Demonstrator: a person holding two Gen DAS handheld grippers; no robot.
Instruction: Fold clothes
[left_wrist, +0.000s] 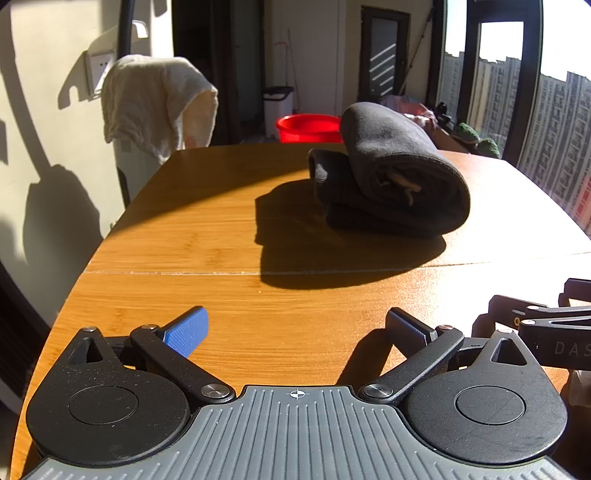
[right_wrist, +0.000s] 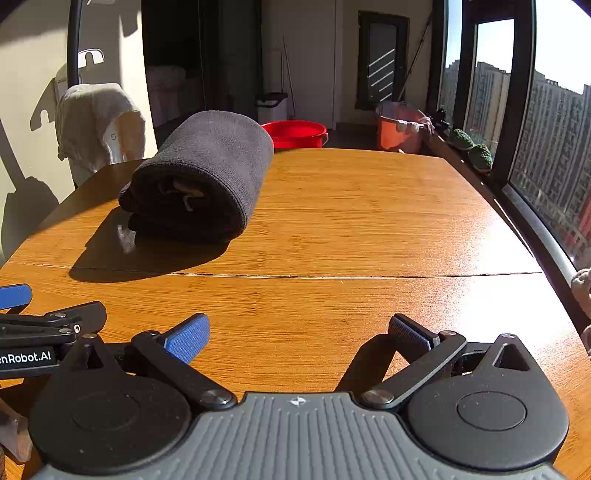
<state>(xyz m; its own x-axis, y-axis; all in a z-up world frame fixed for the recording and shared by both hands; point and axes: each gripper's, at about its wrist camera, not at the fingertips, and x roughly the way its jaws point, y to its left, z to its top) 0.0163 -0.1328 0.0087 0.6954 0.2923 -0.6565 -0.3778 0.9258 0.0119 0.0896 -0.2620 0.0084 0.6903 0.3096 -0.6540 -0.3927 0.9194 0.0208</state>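
Clothes look folded: dark grey cloth bundle (left_wrist: 391, 184) sits on the brown wooden bench (left_wrist: 221, 229).
Left gripper (left_wrist: 295, 332) and right gripper (right_wrist: 299, 332) fingers apart, empty; next, maybe fetch another piece.

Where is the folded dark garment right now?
The folded dark garment lies on the wooden table, right of centre in the left wrist view and left of centre in the right wrist view, in front of the red basin.

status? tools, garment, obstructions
Both tools open, empty: left, right. Dark garment folded on table, untouched. Path to it clear.
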